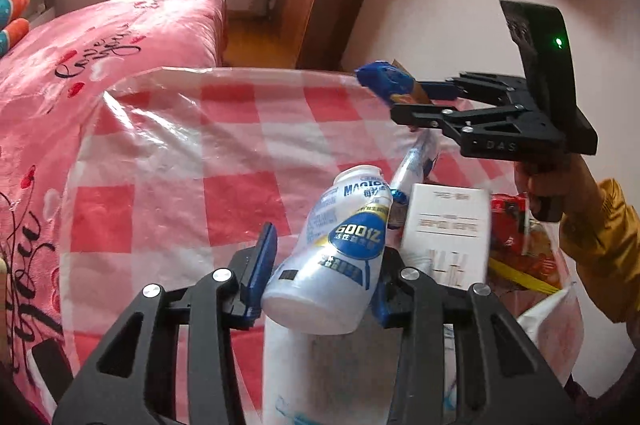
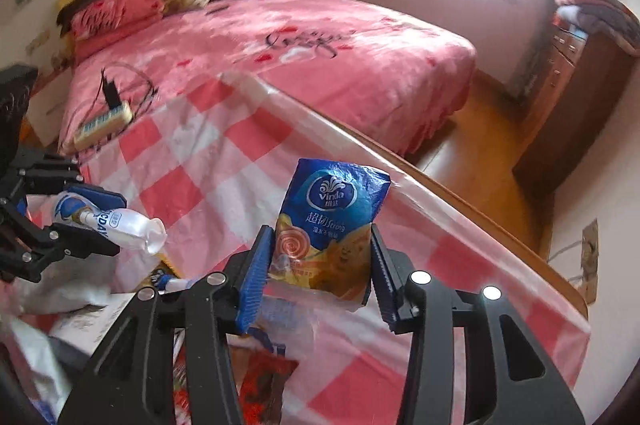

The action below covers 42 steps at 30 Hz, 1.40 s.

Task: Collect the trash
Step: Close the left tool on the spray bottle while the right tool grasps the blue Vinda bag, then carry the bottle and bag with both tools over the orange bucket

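Trash pile (image 1: 516, 249) beside white box (image 1: 448, 229) (table edge)

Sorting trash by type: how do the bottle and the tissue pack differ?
The bottle is rigid white plastic, and the left gripper holds it tilted. The tissue pack is a soft, crinkled blue and orange wrapper, and the right gripper holds it upright. Both are held above the checkered table.
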### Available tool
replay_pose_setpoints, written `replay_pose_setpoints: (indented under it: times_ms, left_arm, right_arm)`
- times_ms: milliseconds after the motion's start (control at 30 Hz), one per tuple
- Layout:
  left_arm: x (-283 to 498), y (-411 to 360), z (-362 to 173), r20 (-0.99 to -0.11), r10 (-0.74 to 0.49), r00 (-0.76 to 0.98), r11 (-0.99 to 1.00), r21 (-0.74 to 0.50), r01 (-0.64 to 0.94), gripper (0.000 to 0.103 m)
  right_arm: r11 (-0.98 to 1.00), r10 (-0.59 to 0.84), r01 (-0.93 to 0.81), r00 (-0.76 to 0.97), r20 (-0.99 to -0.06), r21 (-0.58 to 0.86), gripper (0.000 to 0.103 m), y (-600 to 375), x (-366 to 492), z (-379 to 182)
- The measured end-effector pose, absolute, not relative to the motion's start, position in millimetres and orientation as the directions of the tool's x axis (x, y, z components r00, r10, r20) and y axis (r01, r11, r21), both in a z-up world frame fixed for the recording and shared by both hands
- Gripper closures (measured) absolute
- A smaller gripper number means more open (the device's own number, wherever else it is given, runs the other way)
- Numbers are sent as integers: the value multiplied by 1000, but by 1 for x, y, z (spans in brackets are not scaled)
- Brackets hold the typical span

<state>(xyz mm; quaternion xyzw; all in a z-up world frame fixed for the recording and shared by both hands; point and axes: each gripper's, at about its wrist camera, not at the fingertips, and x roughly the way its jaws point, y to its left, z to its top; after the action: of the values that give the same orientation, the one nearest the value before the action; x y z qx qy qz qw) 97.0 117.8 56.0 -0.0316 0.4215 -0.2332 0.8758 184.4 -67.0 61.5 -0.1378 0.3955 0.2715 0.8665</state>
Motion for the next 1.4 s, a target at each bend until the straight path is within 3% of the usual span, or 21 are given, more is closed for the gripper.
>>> replay_pose_setpoints:
  times_ms: [833,1400]
  left_arm:
    - [-15,137,80,-656,-417,629,909,-296,294,61]
    - [-109,204,69,-669,-344,659,934,-318,165,61]
  right_arm:
    - [882,464,-384,620,-632,271,56,-102,32,96]
    - [818,554,-507,570,-606,271,56,-17,-72,114]
